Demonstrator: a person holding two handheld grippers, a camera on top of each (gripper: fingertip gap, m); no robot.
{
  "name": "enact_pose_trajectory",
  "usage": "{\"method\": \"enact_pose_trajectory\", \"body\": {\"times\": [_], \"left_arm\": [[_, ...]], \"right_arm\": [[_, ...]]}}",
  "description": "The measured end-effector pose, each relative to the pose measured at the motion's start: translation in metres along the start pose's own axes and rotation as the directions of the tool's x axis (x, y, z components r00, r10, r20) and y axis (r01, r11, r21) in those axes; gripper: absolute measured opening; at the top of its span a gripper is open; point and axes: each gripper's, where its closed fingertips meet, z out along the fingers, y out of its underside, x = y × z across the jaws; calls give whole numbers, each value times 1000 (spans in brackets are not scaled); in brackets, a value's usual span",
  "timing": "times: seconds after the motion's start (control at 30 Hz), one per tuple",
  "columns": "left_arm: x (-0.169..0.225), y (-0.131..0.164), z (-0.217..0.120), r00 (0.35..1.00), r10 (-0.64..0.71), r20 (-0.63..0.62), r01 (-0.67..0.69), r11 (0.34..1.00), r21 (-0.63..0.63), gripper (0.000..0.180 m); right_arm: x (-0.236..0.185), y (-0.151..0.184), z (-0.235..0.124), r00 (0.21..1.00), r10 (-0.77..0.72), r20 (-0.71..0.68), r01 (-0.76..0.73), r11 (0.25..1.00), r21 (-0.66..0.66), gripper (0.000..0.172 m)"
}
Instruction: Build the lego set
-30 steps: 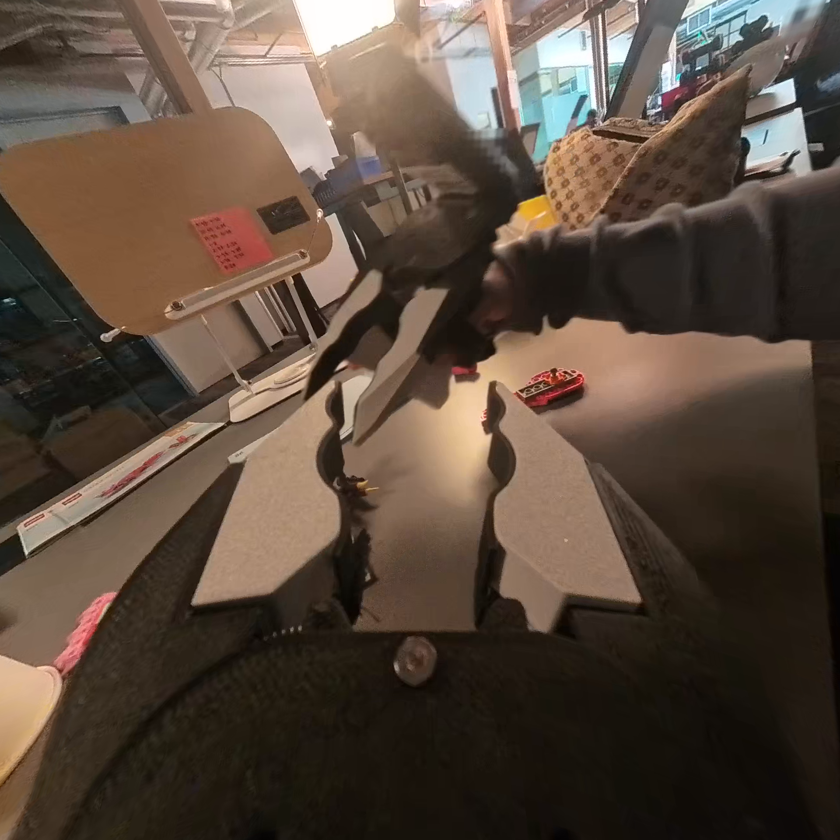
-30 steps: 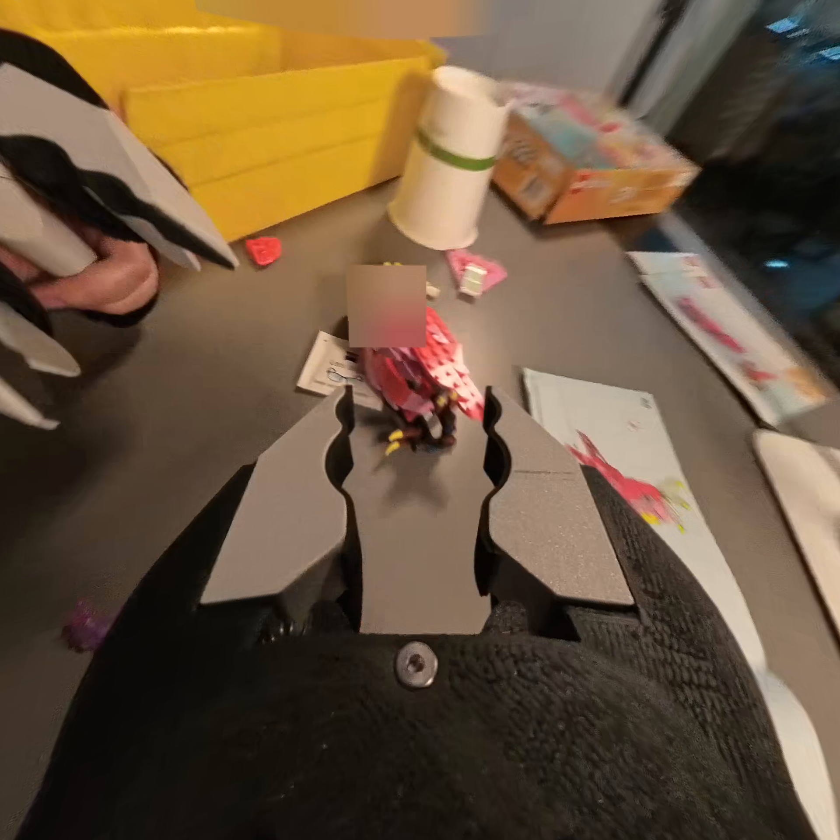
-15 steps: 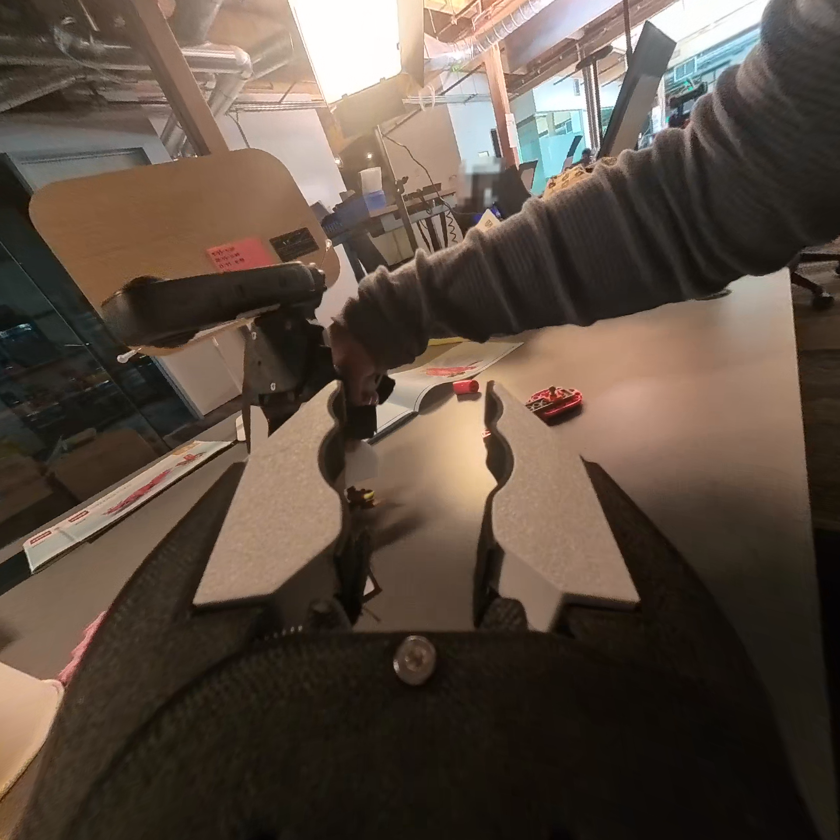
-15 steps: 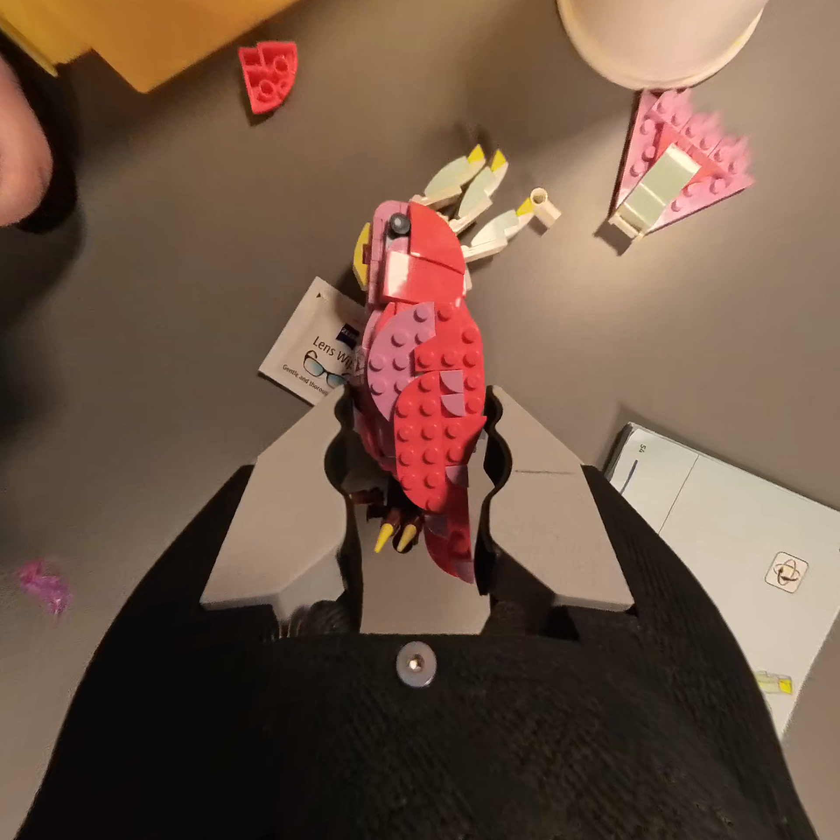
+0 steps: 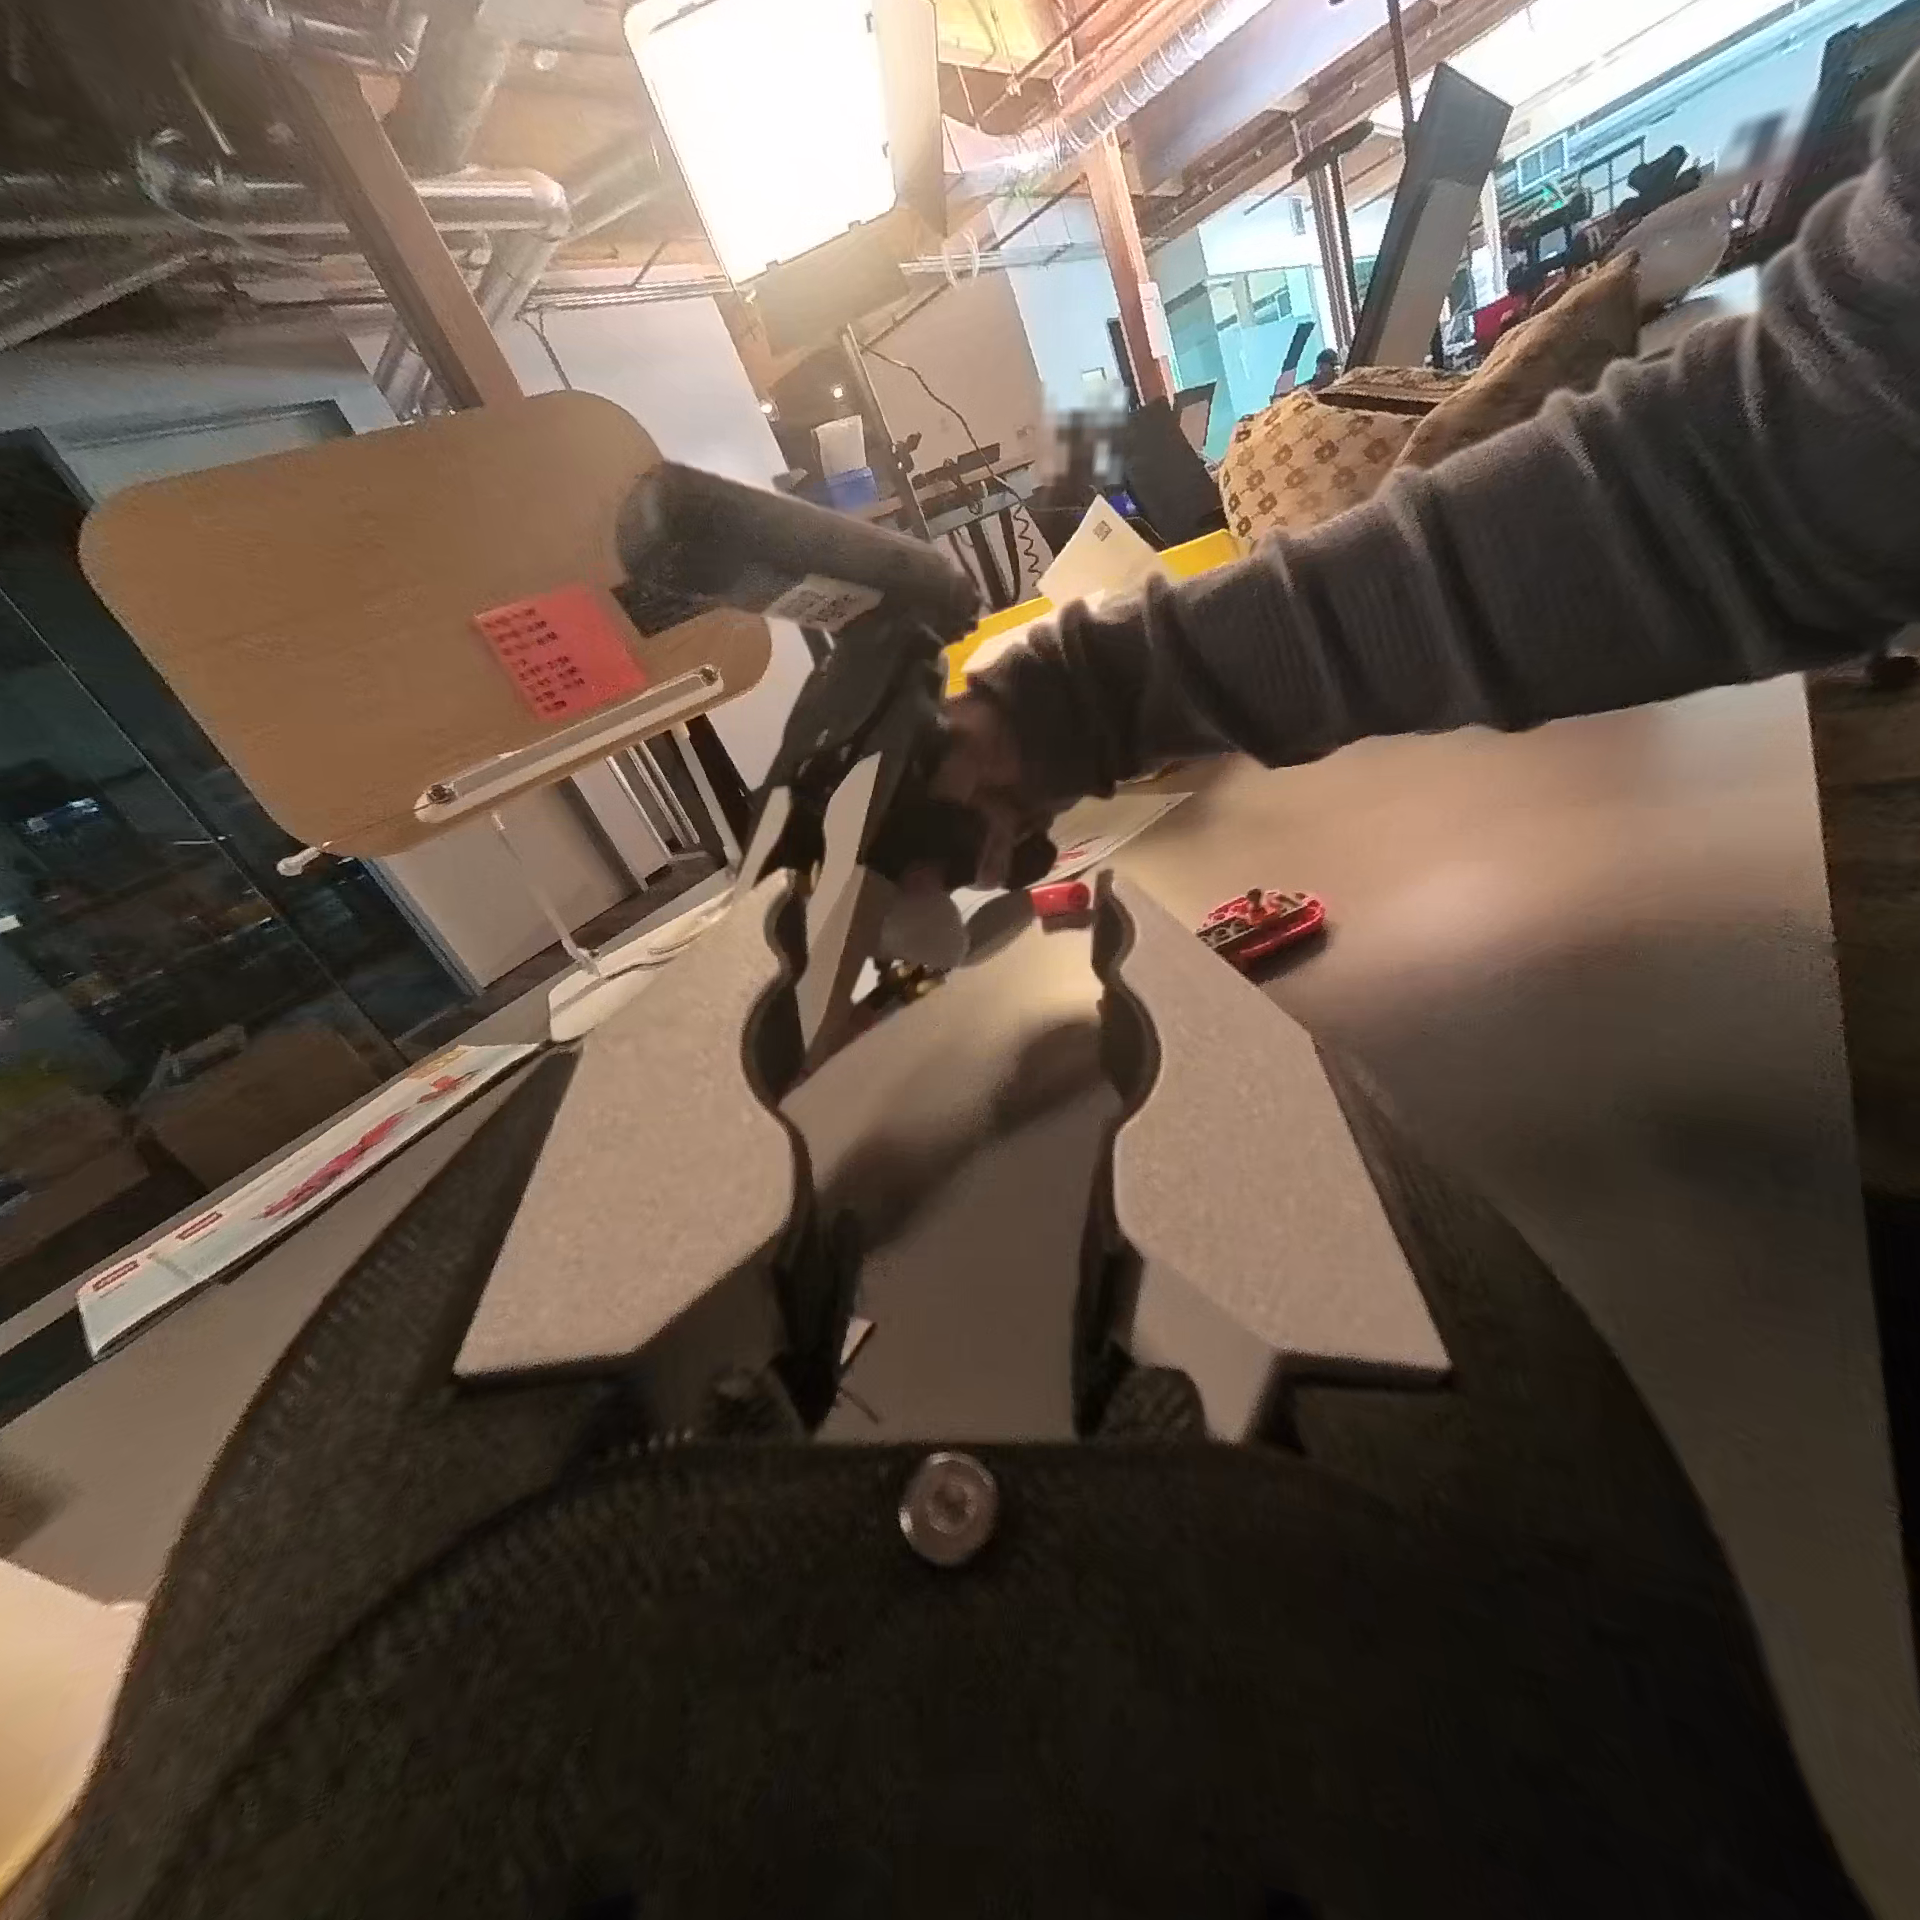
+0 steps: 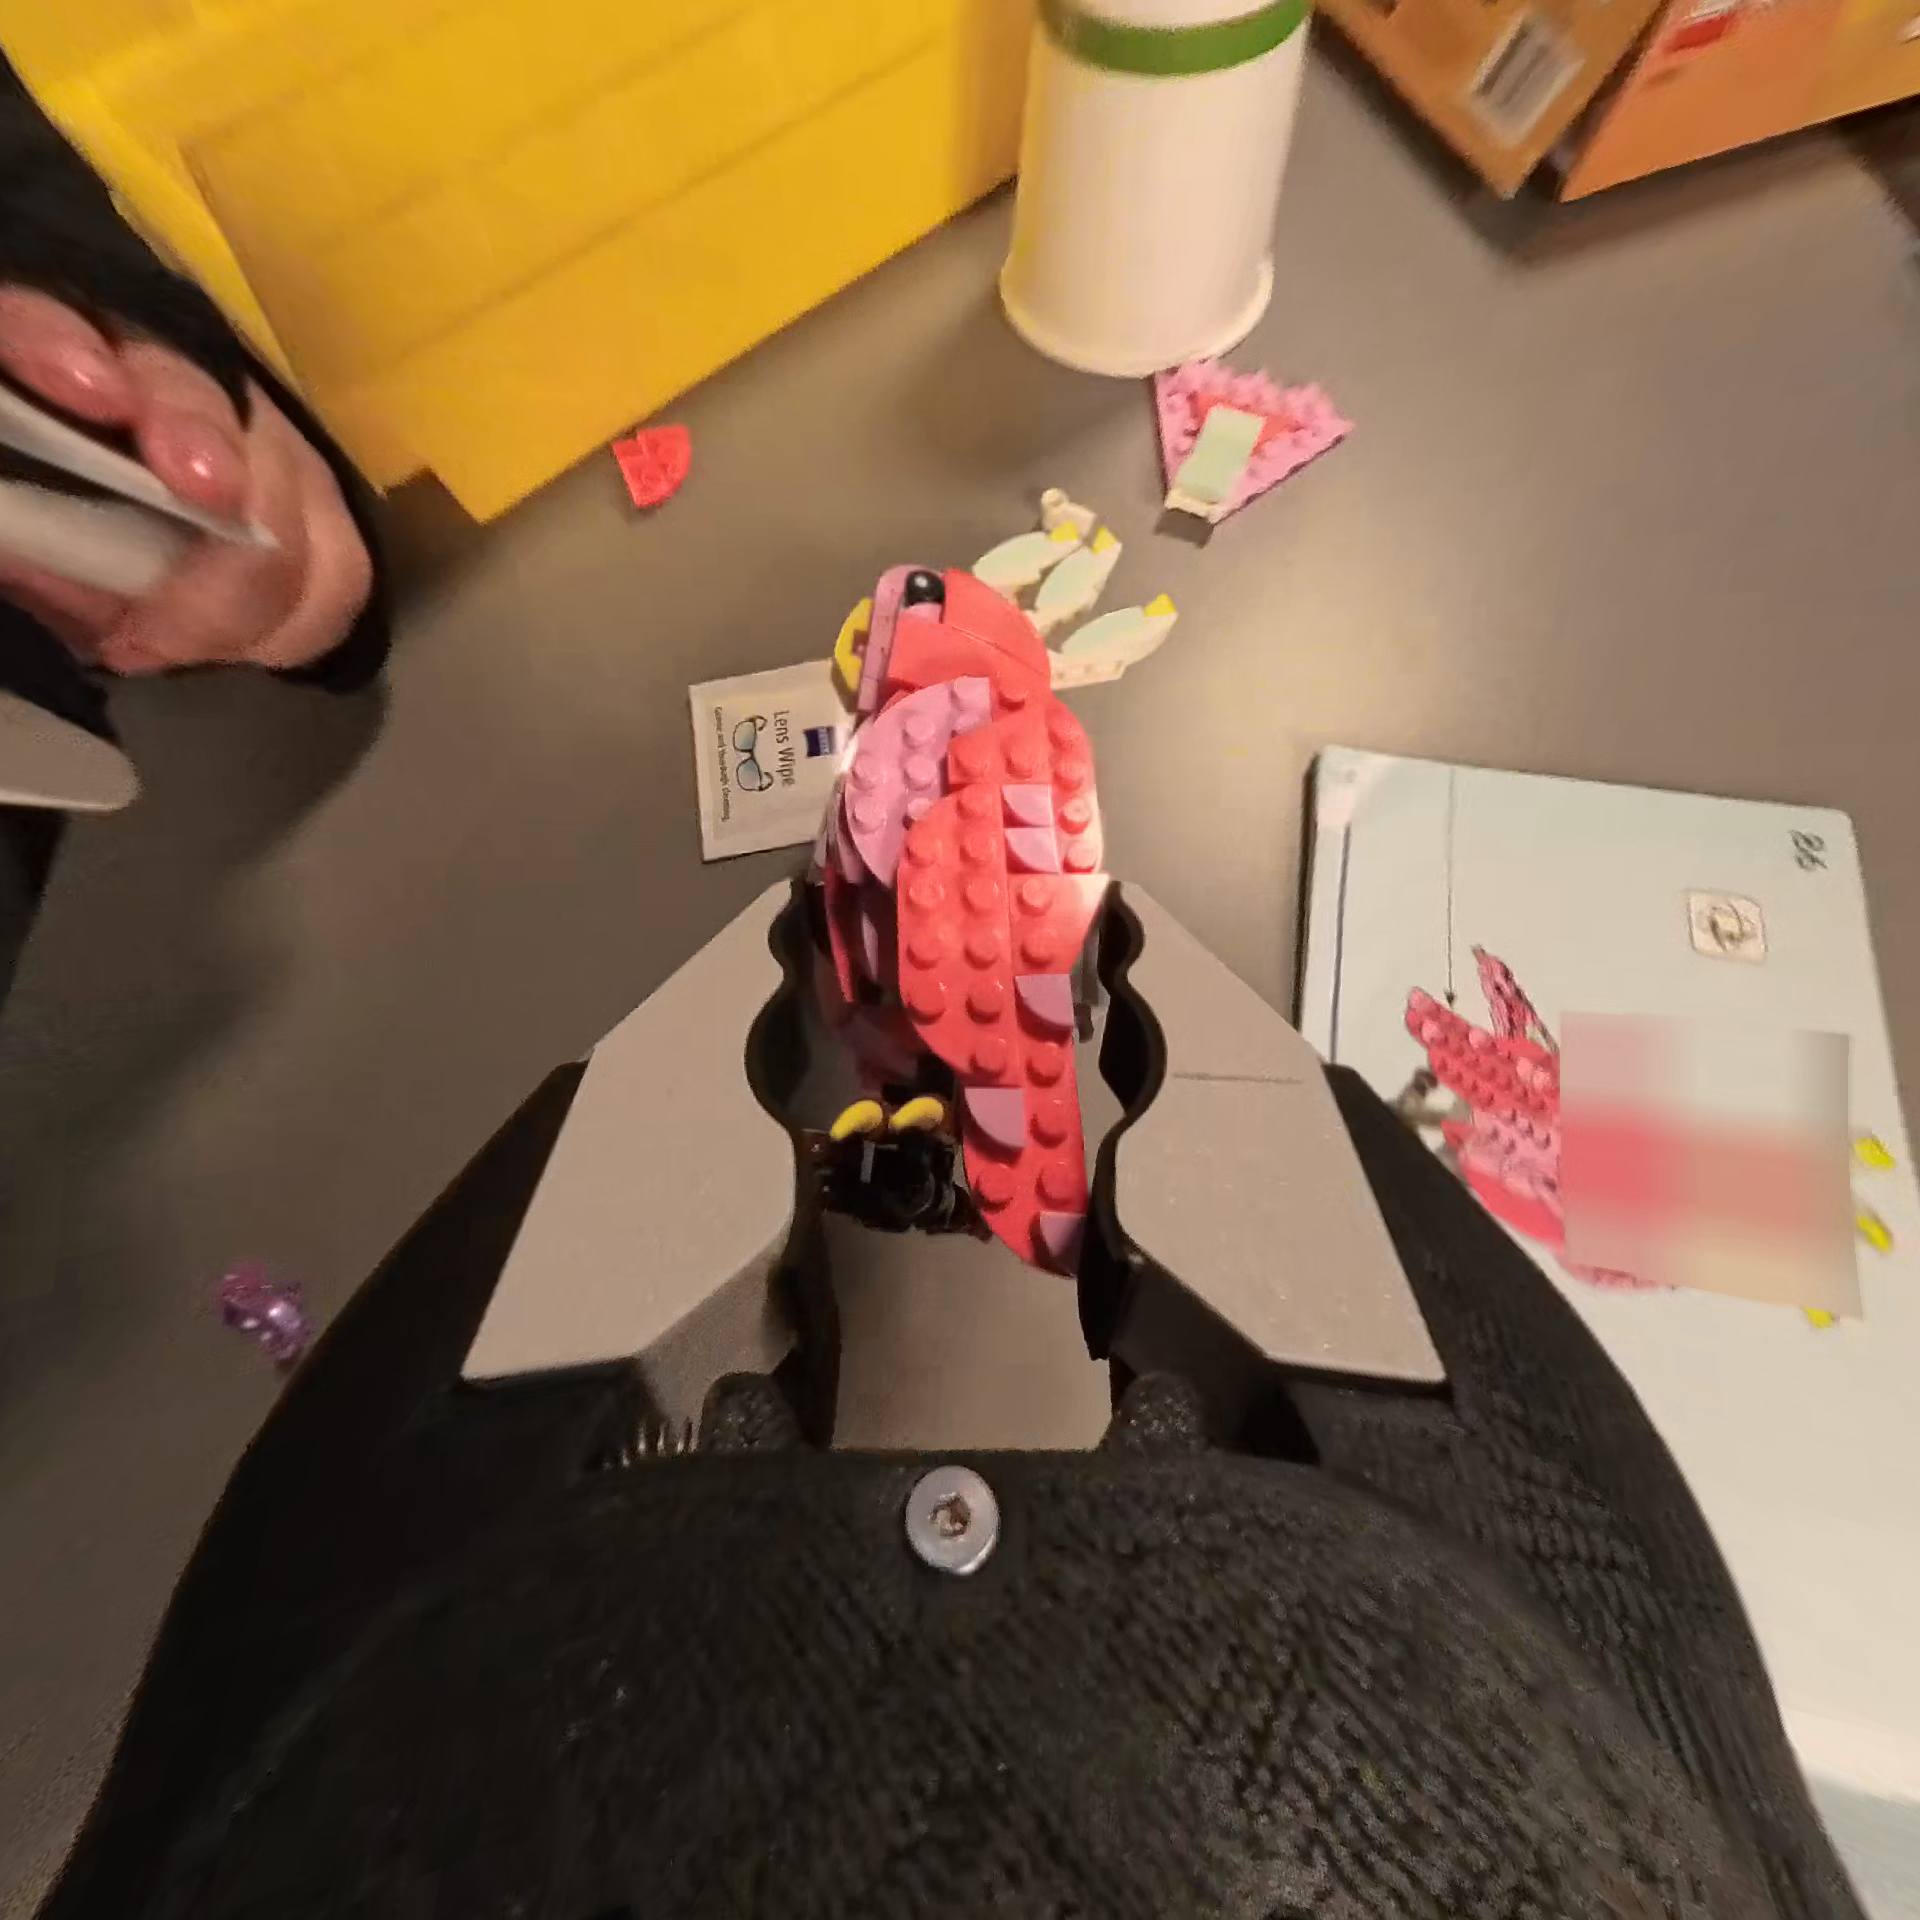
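A red and pink brick bird (image 6: pixel 987 935) with yellow claws on a black base stands between the fingers of my right gripper (image 6: pixel 956 904). Both pads press on its wings, so the gripper is shut on it, just over the grey table (image 6: pixel 468 987). In the left wrist view the right gripper (image 5: pixel 831 873) points down at the table, held by a hand in a grey sleeve, with the bird's yellow claws (image 5: pixel 904 977) showing below it. My left gripper (image 5: pixel 943 914) is open and empty, low over the table, facing the right gripper. It shows at the left edge of the right wrist view (image 6: pixel 62 748).
A yellow bin (image 6: pixel 520 260), a white paper cup (image 6: pixel 1143 208) and a cardboard box (image 6: pixel 1558 83) stand at the back. Loose pieces lie about: pink wing (image 6: pixel 1247 436), pale feathers (image 6: pixel 1081 592), red piece (image 6: pixel 652 468), wipe packet (image 6: pixel 758 769). A booklet (image 6: pixel 1558 883) lies right. A red assembly (image 5: pixel 1262 925) lies ahead.
My right gripper came down around the bird and its fingers closed a little onto the wings; the view has since tilted up. My left gripper's fingers narrowed slightly on nothing.
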Motion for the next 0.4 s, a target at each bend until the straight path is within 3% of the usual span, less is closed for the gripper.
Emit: {"method": "enact_pose_trajectory", "body": {"times": [0.27,0.4], "left_arm": [[-19,6,4,993,-54,109,59,997,-47,45],[-24,4,15,952,-290,99,293,956,-17,45]], "right_arm": [[-21,-12,-44,980,195,35,-196,934,298,53],[-37,-33,-70,960,255,117,-279,829,485,53]]}}
